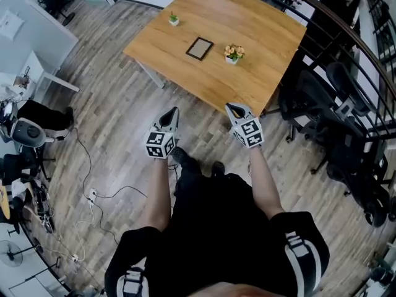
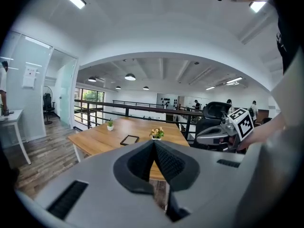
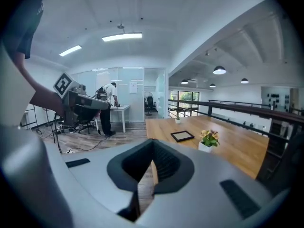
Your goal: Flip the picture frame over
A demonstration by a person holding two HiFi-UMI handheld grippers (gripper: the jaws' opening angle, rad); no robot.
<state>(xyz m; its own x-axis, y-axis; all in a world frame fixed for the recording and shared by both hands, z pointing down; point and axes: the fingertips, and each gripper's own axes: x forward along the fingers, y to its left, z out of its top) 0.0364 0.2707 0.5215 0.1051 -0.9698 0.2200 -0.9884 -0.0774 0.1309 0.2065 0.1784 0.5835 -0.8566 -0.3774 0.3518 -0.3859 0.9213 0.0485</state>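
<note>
- The person is standing on the wood-plank floor a step back from the light-brown wooden table (image 1: 260,30), so the flip is not yet begun; this looks like the approach.
- The left gripper (image 1: 174,111), grey with a marker cube, is pointing toward the table with its dark pads pressed together and nothing between them.
- A small green plant in a white pot (image 1: 174,19) is sitting near the table's far left edge.
- The dark, thin-rimmed rectangular picture frame (image 1: 200,48) is lying flat near the middle of the tabletop, apart from both pots and well out of reach of either tool.
- A white pot of yellow and orange flowers (image 1: 234,54) is standing just to the frame's right.
- The right gripper (image 1: 231,108) is hovering over the table's near edge, likewise pinched closed and empty.
- Black office chairs (image 1: 322,98) are crowding the railing on the right.
- Next, I'd judge, the person needs to step in, spread one pair of jaws, and take an edge of the frame while steering clear of the flowers.
</note>
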